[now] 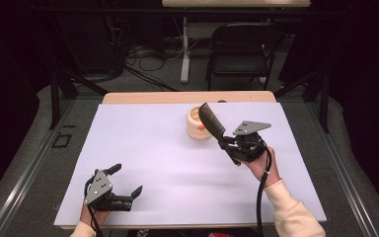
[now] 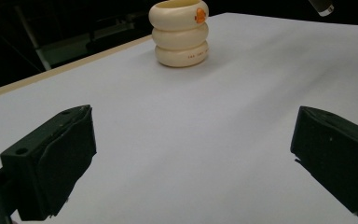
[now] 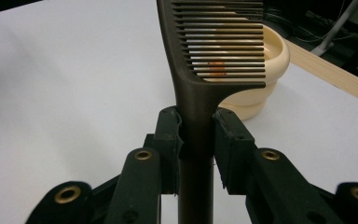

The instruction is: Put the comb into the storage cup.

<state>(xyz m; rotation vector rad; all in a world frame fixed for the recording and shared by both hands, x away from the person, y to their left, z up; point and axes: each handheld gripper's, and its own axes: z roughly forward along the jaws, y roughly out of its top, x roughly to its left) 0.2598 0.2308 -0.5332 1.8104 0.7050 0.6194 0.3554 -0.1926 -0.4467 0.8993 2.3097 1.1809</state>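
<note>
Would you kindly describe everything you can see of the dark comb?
The dark brown plastic-looking comb has a straight handle and one row of fine, even teeth along one side. The right hand-held gripper clamps its handle between both jaws. It is lifted off the white table sheet, toothed end tilted up toward the cream ribbed holder, without touching it as far as the views show.

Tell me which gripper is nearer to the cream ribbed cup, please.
Right. The right gripper holds a dark comb just beside the cream ribbed cup. The left gripper rests open at the table's near edge, far from it.
</note>
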